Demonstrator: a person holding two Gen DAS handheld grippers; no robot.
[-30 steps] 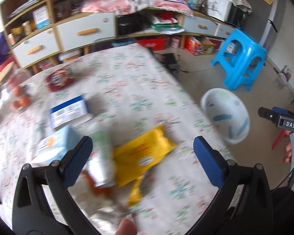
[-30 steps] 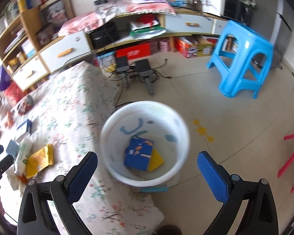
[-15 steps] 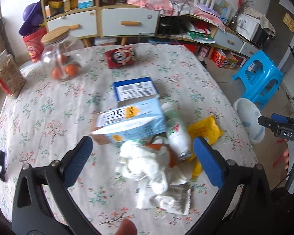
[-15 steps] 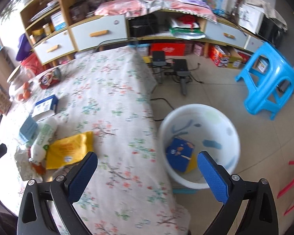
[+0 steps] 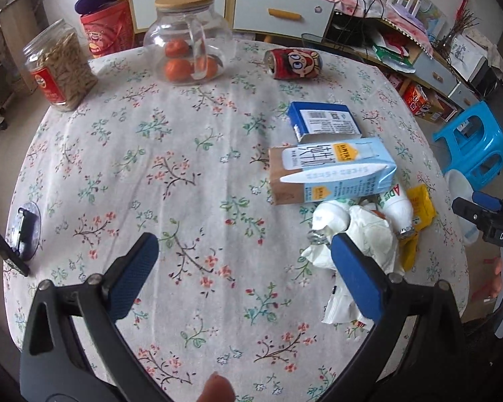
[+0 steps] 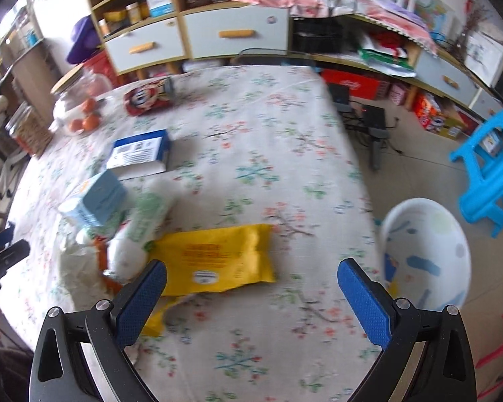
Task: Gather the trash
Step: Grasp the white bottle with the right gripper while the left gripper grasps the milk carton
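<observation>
Trash lies in a heap on the flowered table (image 5: 184,174): a light blue milk carton (image 5: 332,171), a blue box (image 5: 323,122), a white bottle (image 5: 397,206), crumpled tissue (image 5: 369,234) and a yellow wrapper (image 6: 218,261). A red can (image 5: 293,63) lies on its side farther back. My left gripper (image 5: 244,278) is open and empty above bare cloth, left of the heap. My right gripper (image 6: 251,298) is open and empty, just in front of the yellow wrapper. A white bin (image 6: 426,254) stands on the floor to the right of the table.
A glass jar with oranges (image 5: 187,40) and a jar of snacks (image 5: 60,67) stand at the table's far side. A blue stool (image 6: 489,171) sits on the floor beyond the bin. Shelves and drawers (image 6: 218,33) line the back wall.
My left gripper has swung left from over the heap to the table's bare middle. My right gripper has moved from above the bin to over the table, near the yellow wrapper.
</observation>
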